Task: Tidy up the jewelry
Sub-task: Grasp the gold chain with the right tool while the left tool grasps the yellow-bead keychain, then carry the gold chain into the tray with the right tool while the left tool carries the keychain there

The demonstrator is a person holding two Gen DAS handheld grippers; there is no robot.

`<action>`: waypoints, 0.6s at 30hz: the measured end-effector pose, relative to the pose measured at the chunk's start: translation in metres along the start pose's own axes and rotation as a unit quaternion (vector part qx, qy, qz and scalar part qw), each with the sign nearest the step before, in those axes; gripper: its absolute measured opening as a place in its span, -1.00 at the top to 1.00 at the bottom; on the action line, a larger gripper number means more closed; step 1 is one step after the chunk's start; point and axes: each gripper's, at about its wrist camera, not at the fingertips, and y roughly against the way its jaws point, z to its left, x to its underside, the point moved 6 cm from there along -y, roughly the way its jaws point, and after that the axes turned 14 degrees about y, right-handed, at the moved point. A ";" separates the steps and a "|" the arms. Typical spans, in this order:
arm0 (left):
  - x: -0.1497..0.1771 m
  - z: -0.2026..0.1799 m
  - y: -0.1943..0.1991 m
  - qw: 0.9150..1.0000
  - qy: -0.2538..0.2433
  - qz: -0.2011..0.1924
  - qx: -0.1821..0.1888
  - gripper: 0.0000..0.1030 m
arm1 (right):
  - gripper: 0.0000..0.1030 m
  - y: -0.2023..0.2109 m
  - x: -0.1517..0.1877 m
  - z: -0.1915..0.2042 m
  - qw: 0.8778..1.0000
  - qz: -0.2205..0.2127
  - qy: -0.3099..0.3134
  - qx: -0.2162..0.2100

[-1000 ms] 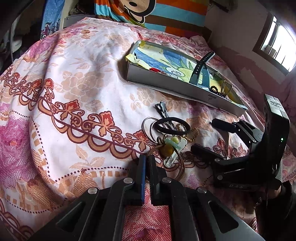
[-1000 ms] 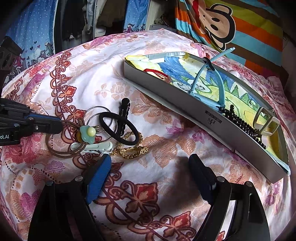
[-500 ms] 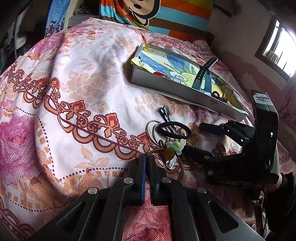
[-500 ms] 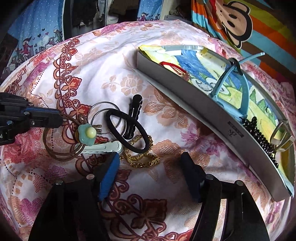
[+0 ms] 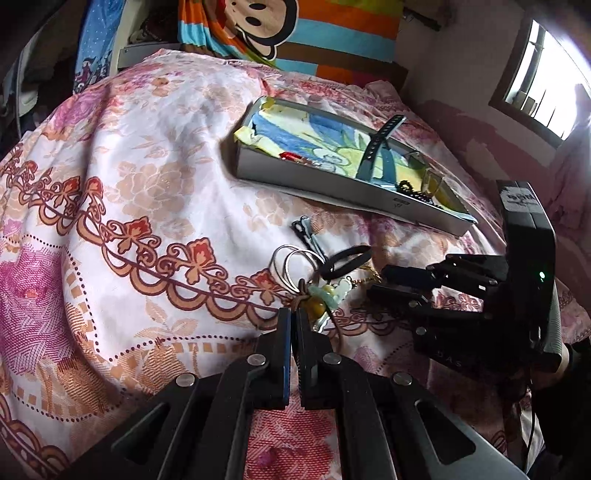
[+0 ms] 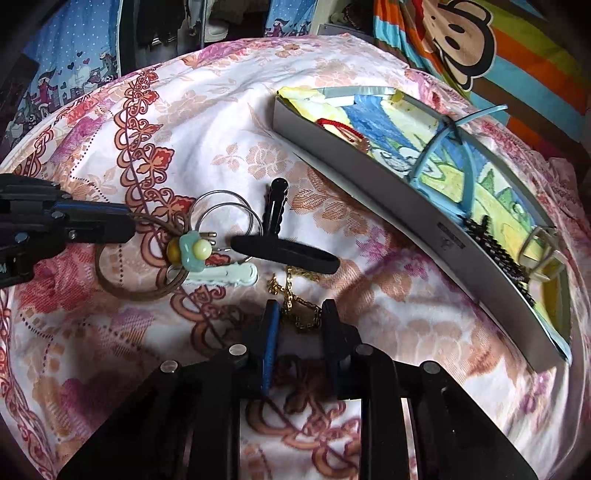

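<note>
A pile of jewelry lies on the floral bedspread: a gold chain [image 6: 301, 301], a black hair tie [image 6: 284, 254], silver hoops [image 6: 225, 218], a black clip [image 6: 275, 206], a pale blue clip [image 6: 221, 275] and a brown cord with a blue-and-yellow flower charm [image 6: 192, 249]. My right gripper [image 6: 298, 314] has its jaws narrowed around the gold chain, with a gap still between them. It also shows in the left wrist view [image 5: 384, 282]. My left gripper [image 5: 294, 317] is shut, its tips at the brown cord [image 5: 301, 295]. A grey tray [image 6: 369, 173] holds a blue band, black beads and a red cord.
The tray [image 5: 332, 192] lies far right of the pile on the bed. A striped monkey-print pillow [image 5: 288, 29] is behind it. A window [image 5: 543, 70] is on the right wall. Open bedspread stretches to the left [image 5: 110, 184].
My right gripper moved forward over the gold chain and its jaws closed most of the way around it. The black hair tie has tipped up. My left gripper stayed shut in place.
</note>
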 end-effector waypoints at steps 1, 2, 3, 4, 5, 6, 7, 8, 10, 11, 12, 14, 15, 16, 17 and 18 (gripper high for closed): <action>0.000 -0.001 0.002 1.000 -0.001 -0.002 0.003 0.94 | 0.61 0.006 0.003 0.001 1.000 -0.002 -0.002 0.004; 0.000 -0.003 0.003 1.000 -0.002 -0.004 0.006 0.94 | 0.61 0.012 0.006 0.002 1.000 -0.005 -0.004 0.009; 0.000 -0.004 0.005 1.000 -0.003 -0.005 0.009 0.94 | 0.61 0.019 0.009 0.003 1.000 -0.009 -0.006 0.014; 0.001 -0.006 0.006 1.000 -0.005 -0.007 0.011 0.94 | 0.61 0.025 0.012 0.004 1.000 -0.013 -0.010 0.018; 0.001 -0.008 0.008 1.000 -0.009 -0.009 0.013 0.94 | 0.61 0.030 0.014 0.003 1.000 -0.017 -0.015 0.020; 0.002 -0.011 0.009 1.000 -0.013 -0.010 0.016 0.94 | 0.61 0.036 0.017 0.003 0.999 -0.021 -0.021 0.023; 0.004 -0.013 0.011 1.000 -0.018 -0.012 0.020 0.94 | 0.61 0.042 0.020 0.003 0.999 -0.025 -0.026 0.029; 0.004 -0.016 0.013 0.999 -0.022 -0.013 0.025 0.94 | 0.61 0.046 0.023 0.000 0.999 -0.029 -0.030 0.035; 0.006 -0.022 0.019 0.999 -0.031 -0.016 0.037 0.94 | 0.61 0.056 0.029 -0.002 0.997 -0.037 -0.038 0.049; 0.007 -0.025 0.021 0.998 -0.035 -0.017 0.042 0.94 | 0.61 0.061 0.033 -0.003 0.997 -0.042 -0.043 0.056; 0.007 -0.028 0.024 0.998 -0.039 -0.017 0.049 0.94 | 0.61 0.067 0.037 -0.004 0.996 -0.049 -0.048 0.062; 0.009 -0.032 0.030 0.997 -0.040 -0.013 0.061 0.94 | 0.61 0.071 0.041 -0.012 0.994 -0.064 -0.061 0.070; 0.008 -0.034 0.033 0.997 -0.039 -0.011 0.070 0.94 | 0.61 0.075 0.045 -0.016 0.992 -0.075 -0.071 0.075; 0.006 -0.036 0.037 0.996 -0.040 -0.013 0.076 0.94 | 0.61 0.079 0.049 -0.021 0.990 -0.087 -0.084 0.078; 0.003 -0.038 0.041 0.996 -0.040 -0.016 0.080 0.94 | 0.61 0.079 0.048 -0.027 0.988 -0.096 -0.096 0.076; 0.000 -0.041 0.045 0.995 -0.039 -0.018 0.088 0.94 | 0.61 0.080 0.051 -0.030 0.987 -0.101 -0.105 0.073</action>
